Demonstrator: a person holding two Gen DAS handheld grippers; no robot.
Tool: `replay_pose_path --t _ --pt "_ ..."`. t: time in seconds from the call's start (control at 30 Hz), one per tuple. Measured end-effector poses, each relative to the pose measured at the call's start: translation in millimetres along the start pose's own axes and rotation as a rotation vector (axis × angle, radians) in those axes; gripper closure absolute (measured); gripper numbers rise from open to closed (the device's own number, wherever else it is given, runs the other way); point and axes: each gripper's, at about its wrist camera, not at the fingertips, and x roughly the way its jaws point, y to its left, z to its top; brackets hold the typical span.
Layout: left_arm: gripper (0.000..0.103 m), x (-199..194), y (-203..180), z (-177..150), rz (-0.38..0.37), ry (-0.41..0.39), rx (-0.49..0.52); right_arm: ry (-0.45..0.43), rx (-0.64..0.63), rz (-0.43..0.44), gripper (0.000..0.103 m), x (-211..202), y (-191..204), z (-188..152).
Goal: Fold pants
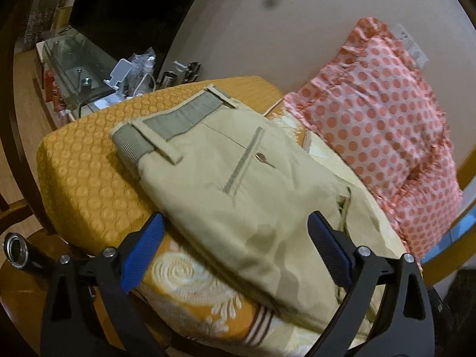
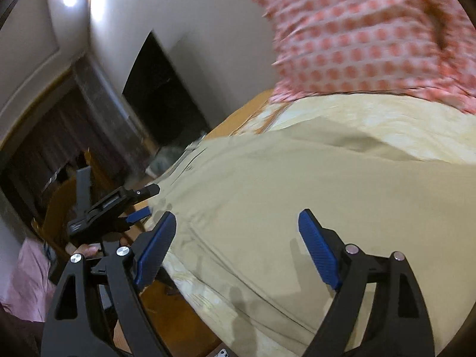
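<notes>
Left wrist: pants [image 1: 238, 184] lie folded on the bed [image 1: 77, 175], waistband far end, near polka-dot pillow [image 1: 377, 125]. I judge fold approx done; next = tidy check. Left gripper [image 1: 235, 238] wide, holding nothing.

Right wrist: right gripper [image 2: 236, 232] wide, empty, over pants.

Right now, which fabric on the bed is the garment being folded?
The plain khaki pants, marked by a waistband, belt loops and buttoned pocket; the pink pillow is polka-dotted, the orange bedcover circle-patterned.

pants [image 2: 297, 193] legs cut off at frame bottom; pillow [image 2: 372, 35] motion-blurred in right view.
</notes>
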Motion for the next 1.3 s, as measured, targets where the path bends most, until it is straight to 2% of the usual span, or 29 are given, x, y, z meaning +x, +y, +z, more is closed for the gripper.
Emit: replay_pose_path --t 0.03,0.07,0.1,0.17,0.2,0.27,0.3,0.33,0.37,0.47,0.57,0.6,0.67,0.7,0.77,0.8,0.87,0.93,1.0,1.03,1.07,1.1,1.13,1.2,1.27,1.3 --pt "0.012 2.1 -0.5 2.6 0.016 0.002 -0.01 -0.014 0.015 -0.011 0.015 -9.5 -7.4 -2.9" --pt "0.022 4.8 0.1 6.4 0.035 0.002 -0.026 -0.022 0.026 -0.018 0.015 -14.9 -13.9 -3.4" --pt "0.044 8.1 3.3 11.3 0.055 0.0 -0.052 -0.036 0.043 -0.027 0.014 -25.0 -21.9 -5.6" --pt "0.08 16.3 9.1 18.0 0.067 0.021 -0.09 -0.067 0.075 -0.035 0.013 -47.4 -38.5 -9.8" --pt "0.086 20.6 12.3 21.0 0.052 0.025 -0.11 -0.084 0.087 -0.038 0.013 -57.3 -44.6 -11.3" --pt "0.091 20.2 -2.3 25.2 0.099 -0.002 -0.043 -0.115 0.104 -0.049 0.013 -71.6 -55.8 -13.5" --pt "0.093 16.4 -19.1 26.7 0.143 -0.032 0.03 -0.139 0.116 -0.058 0.013 -84.1 -63.5 -15.1" --pt "0.093 12.0 -35.2 26.9 0.166 -0.065 0.091 -0.162 0.125 -0.069 0.013 -94.3 -69.3 -16.5" --pt "0.094 1.7 -65.6 27.0 0.17 -0.123 0.196 -0.186 0.133 -0.082 0.013 -106.6 -75.1 -19.1" --pt "0.094 -20.9 -141.4 19.1 0.089 -0.201 0.396 -0.272 0.176 -0.125 0.012 -144.4 -99.2 -23.7" --pt "0.094 -40.3 -234.5 -25.1 -0.021 -0.276 0.695 -0.33 0.22 -0.161 0.012 -170.2 -117.5 -27.6" --pt "0.094 -45.5 -261.7 -49.6 -0.085 -0.282 0.797 -0.348 0.241 -0.169 0.012 -179.1 -123.9 -30.2" --pt "0.093 -48.9 -293.5 -94.2 -0.204 -0.24 0.938 -0.369 0.278 -0.183 0.011 -192.1 -135.0 -34.6" --pt "0.093 -46.9 -304.7 -123.9 -0.278 -0.185 1.012 -0.373 0.287 -0.187 0.011 -194.5 -138.4 -35.1" --pt "0.093 -39.4 -312.4 -167.8 -0.366 -0.079 1.115 -0.38 0.316 -0.197 0.011 -198.0 -146.1 -39.1" --pt "0.093 -31.9 -313.2 -194.7 -0.406 0.005 1.179 -0.38 0.337 -0.199 0.011 -198.8 -150.7 -41.5" --pt "0.092 -16.3 -309.1 -230.3 -0.406 0.117 1.262 -0.354 0.385 -0.205 0.011 -192.1 -161.7 -41.1" --pt "0.09 -13.9 -294.0 -240.0 -0.38 0.114 1.271 -0.306 0.419 -0.192 0.011 -181.9 -168.2 -39.7" --pt "0.08 -26.0 -282.4 -217.1 -0.432 0.134 1.183 -0.244 0.429 -0.193 0.011 -169.4 -173.2 -38.3" --pt "0.077 -35.0 -273.4 -193.5 -0.482 0.144 1.093 -0.22 0.428 -0.193 0.011 -163.4 -174.7 -37.7" --pt "0.067 -39.8 -271.5 -179.6 -0.504 0.143 1.039 -0.193 0.43 -0.193 0.011 -155.9 -177.0 -36.0" --pt "0.051 -42.2 -264.4 -157.5 -0.51 0.13 0.965 -0.168 0.435 -0.19 0.011 -148.1 -178.9 -34.1" --pt "0.045 -40.2 -256.3 -136.8 -0.473 0.095 0.901 -0.151 0.441 -0.187 0.013 -142.8 -181.6 -32.1" --pt "0.045 -33.7 -240.6 -104.4 -0.415 0.052 0.79 -0.127 0.442 -0.19 0.014 -134.3 -186.7 -26.0" --pt "0.045 -21.6 -221.5 -79.1 -0.389 0.063 0.686 -0.118 0.458 -0.179 0.014 -131.7 -189.9 -23.1" --pt "0.043 -6.0 -212.9 -64.1 -0.334 0.071 0.643 -0.117 0.474 -0.164 0.014 -130.3 -192.2 -21.5"
